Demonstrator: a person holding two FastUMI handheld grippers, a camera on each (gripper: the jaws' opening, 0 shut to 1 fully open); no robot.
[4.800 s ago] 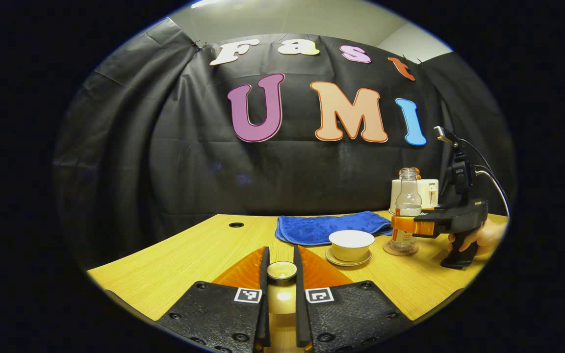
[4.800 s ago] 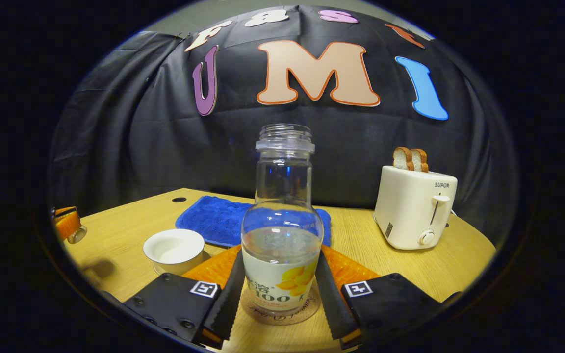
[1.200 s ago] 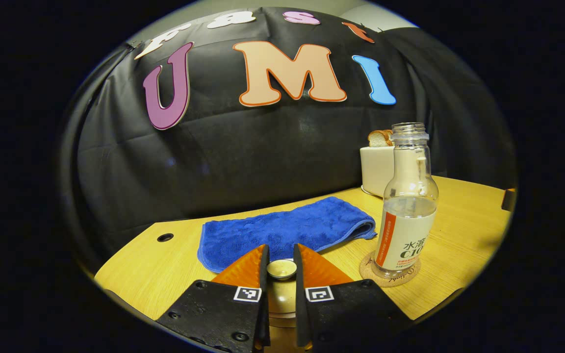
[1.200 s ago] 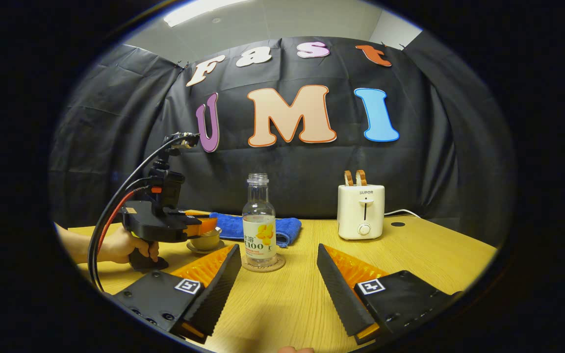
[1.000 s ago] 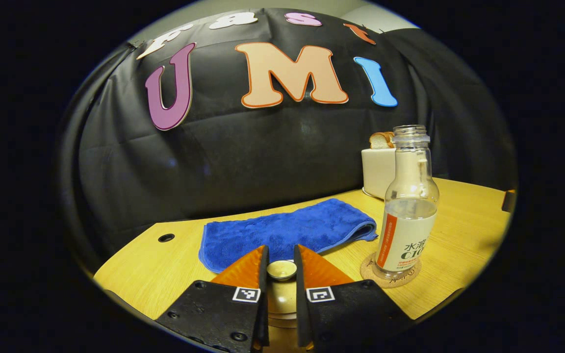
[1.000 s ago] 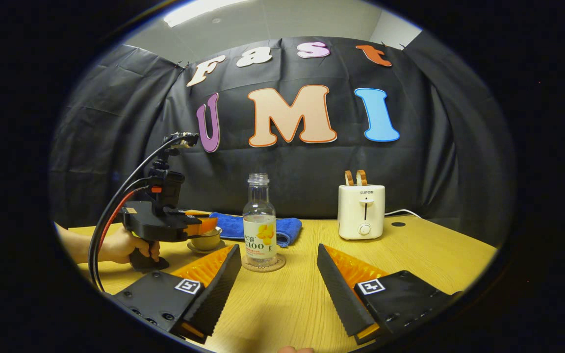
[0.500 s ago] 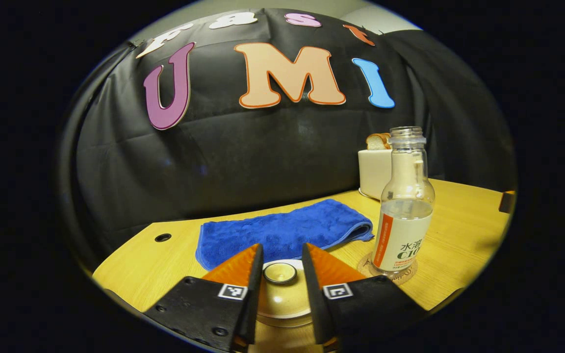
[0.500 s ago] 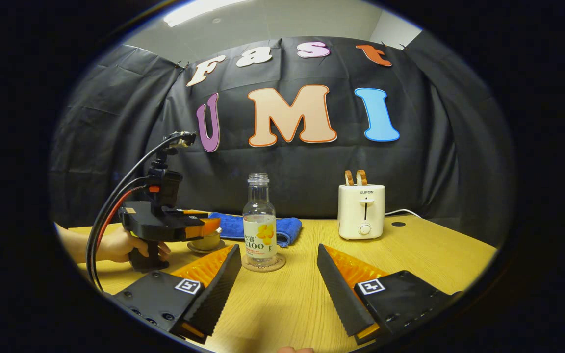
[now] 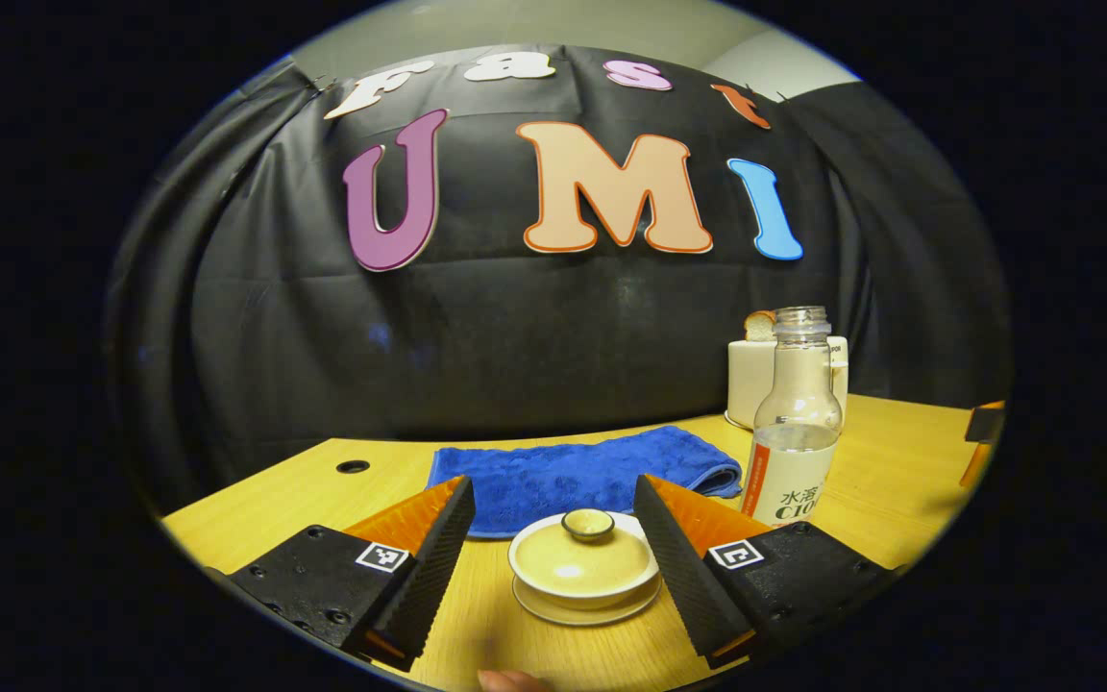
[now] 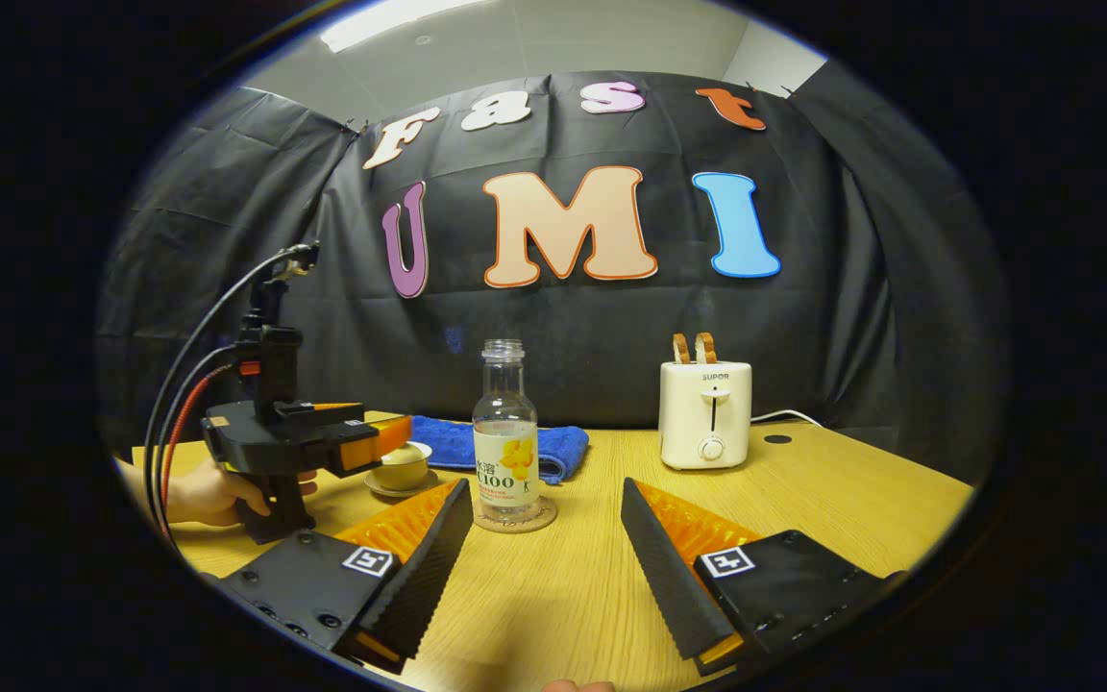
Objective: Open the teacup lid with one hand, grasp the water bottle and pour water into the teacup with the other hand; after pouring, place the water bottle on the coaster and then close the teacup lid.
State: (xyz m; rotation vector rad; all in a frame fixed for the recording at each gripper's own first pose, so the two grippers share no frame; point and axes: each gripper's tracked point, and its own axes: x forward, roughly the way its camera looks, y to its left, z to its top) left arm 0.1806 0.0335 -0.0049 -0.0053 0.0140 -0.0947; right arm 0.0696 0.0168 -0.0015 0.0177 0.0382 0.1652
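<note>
A: Where does the left hand-held gripper (image 9: 553,538) stand?

B: Fingers spread wide, one on each side of the teacup (image 9: 584,581) and touching nothing. The lid (image 9: 584,556) sits on the cup, knob up, and the cup is on its saucer on the counter (image 9: 304,500).

A: And the right hand-held gripper (image 10: 546,538)?

B: Also spread apart and holding nothing, low over the counter, aimed at the bottle (image 10: 505,432). The bottle is upright on the coaster (image 10: 515,521), uncapped, part full, well ahead of those fingers.

A: So which step is this?

B: The last, I'd say. Bottle parked, lid down. Whether the lid is seated square I can't quite tell, as the fisheye bends the rim.

A: What comes next?

B: Little. Draw the left one straight back, without clipping the knob or saucer. The towel (image 9: 582,476) and toaster (image 10: 705,413) lie beyond and stay out of it.
</note>
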